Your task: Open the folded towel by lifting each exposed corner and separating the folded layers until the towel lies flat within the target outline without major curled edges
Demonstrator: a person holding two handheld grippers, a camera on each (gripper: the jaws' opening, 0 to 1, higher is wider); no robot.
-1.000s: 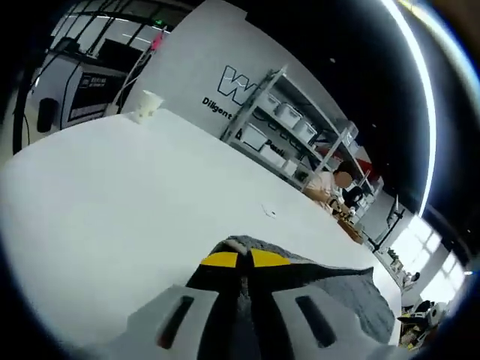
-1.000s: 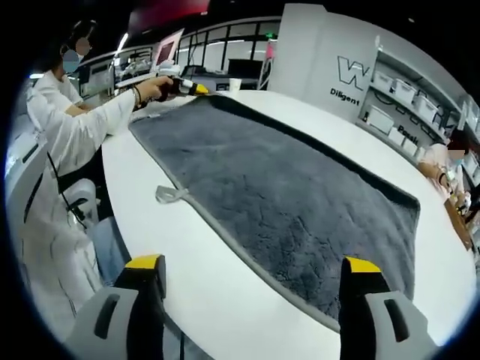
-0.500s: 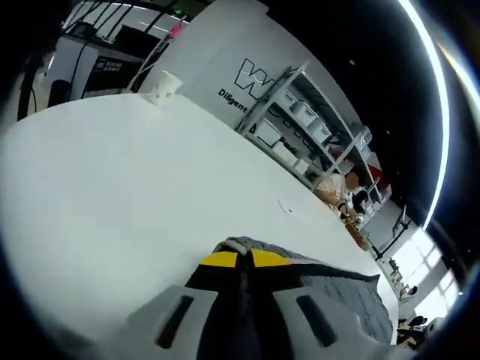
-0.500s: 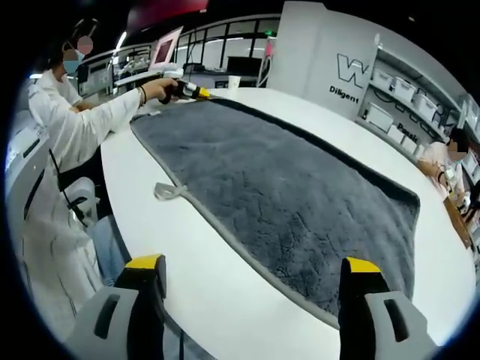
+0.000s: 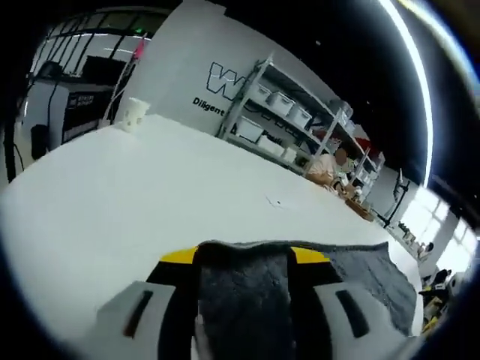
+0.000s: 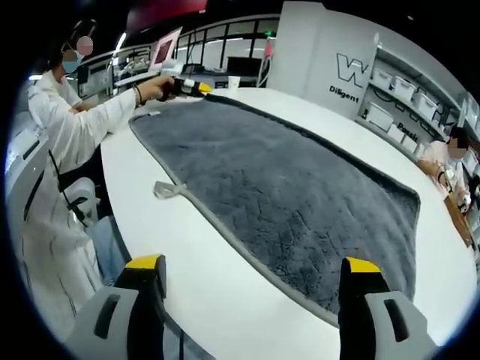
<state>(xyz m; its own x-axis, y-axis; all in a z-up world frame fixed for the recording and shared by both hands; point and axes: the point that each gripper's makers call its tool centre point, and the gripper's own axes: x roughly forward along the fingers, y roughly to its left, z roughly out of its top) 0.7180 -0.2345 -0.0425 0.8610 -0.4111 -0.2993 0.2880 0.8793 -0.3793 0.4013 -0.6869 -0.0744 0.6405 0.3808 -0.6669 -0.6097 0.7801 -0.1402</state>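
The jaws of the right gripper [image 6: 247, 289] stand wide apart and hold nothing, hovering above the near edge of the white round counter [image 6: 225, 289]. In the left gripper view the jaws of the left gripper [image 5: 244, 259] are parted a little, with a corner of the grey plush towel with a stitched hem [image 6: 277, 199] lying between them; whether they grip the cloth or it merely rests there cannot be told.

In the right gripper view the towel lies spread across the counter, nearly flat, its far left corner at the left gripper, which a person's hand [image 6: 154, 88] in a white sleeve holds out. A small fabric loop tag [image 6: 166, 190] sticks out from the near hem onto bare counter. No target outline can be made out.

The risk from here is probably at that far corner: if the left gripper lifts away while cloth is caught between its jaws, the corner could drag back or fold over and leave a curled edge. A pull along the counter could also skew the whole towel, since the smooth top likely gives little grip.

Beyond the counter stand a white paper cup [image 5: 135, 114], a white panel with dark lettering [image 6: 341, 75], metal shelving with white bins [image 5: 289, 112], and another person seated at a far bench.
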